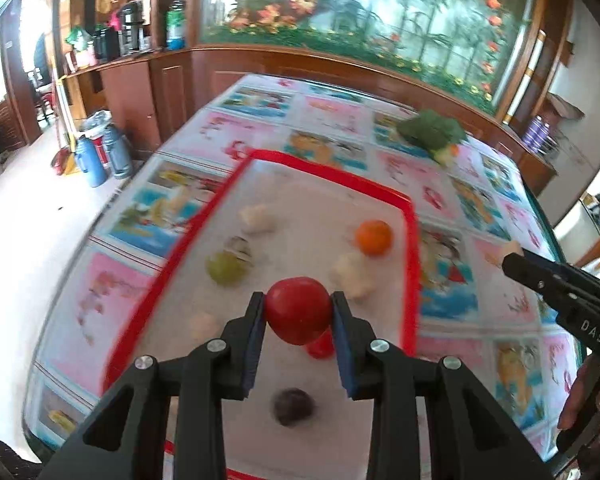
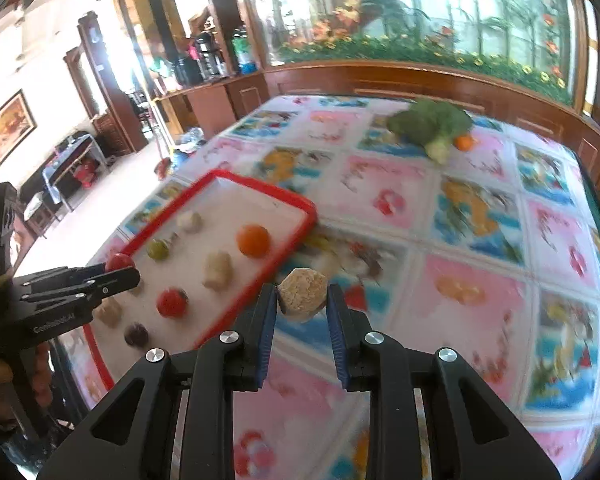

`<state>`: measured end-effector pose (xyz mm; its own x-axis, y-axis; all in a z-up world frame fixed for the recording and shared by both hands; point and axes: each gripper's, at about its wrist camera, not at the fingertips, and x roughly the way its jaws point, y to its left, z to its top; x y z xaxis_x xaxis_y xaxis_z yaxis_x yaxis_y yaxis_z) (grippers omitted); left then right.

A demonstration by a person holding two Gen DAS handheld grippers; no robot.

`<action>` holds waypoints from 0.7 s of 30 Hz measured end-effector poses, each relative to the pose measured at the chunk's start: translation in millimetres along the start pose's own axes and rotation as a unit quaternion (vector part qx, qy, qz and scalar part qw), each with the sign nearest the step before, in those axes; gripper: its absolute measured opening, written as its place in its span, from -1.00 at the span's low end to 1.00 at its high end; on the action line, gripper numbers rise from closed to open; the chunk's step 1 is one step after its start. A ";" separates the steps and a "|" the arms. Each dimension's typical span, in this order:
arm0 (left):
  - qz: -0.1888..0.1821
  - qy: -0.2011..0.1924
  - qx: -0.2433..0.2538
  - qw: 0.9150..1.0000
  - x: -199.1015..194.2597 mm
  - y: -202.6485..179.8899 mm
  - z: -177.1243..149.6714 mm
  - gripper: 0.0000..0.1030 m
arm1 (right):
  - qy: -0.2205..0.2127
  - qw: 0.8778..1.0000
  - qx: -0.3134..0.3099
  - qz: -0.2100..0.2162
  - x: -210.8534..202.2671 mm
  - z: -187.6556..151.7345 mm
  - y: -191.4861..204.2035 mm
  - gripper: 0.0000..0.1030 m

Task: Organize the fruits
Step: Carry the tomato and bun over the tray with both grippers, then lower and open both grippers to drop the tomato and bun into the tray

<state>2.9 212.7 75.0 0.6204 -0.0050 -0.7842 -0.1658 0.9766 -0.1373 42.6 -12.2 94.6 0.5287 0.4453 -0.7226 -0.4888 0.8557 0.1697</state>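
Only right wrist view shows small orange (image 2: 464, 142) beside broccoli (image 2: 430, 122).

Left tongs (image 1: 299, 309) clamp a red tomato (image 1: 298, 310) above a red-rimmed tray (image 1: 411, 264) of scattered fruit, including an orange (image 1: 373, 237), on the patterned worktop (image 1: 452, 288).

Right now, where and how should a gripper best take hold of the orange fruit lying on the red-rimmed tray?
Probably across the middle of the orange fruit, coming down from above. It is round and sits apart from its neighbours on the tray, so the fingers could close on its widest part from two opposite sides. The pale lump lies near its front side, so avoid that side.
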 end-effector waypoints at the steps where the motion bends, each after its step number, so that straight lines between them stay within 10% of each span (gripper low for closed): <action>1: 0.005 -0.002 -0.002 1.000 1.3 5.0 3.5 -0.33 | -0.001 1.000 -0.003 0.001 3.0 4.3 3.4 -0.52; 21: -0.011 0.015 0.019 1.000 77.0 -1.4 60.6 -0.33 | 0.032 0.999 -0.018 0.012 100.1 70.7 40.9 -0.52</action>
<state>97.4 224.0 51.4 0.6011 -0.0332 -0.7985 -0.1219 0.9836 -0.1327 124.6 86.0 76.6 0.4722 0.4465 -0.7601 -0.5259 0.8346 0.1636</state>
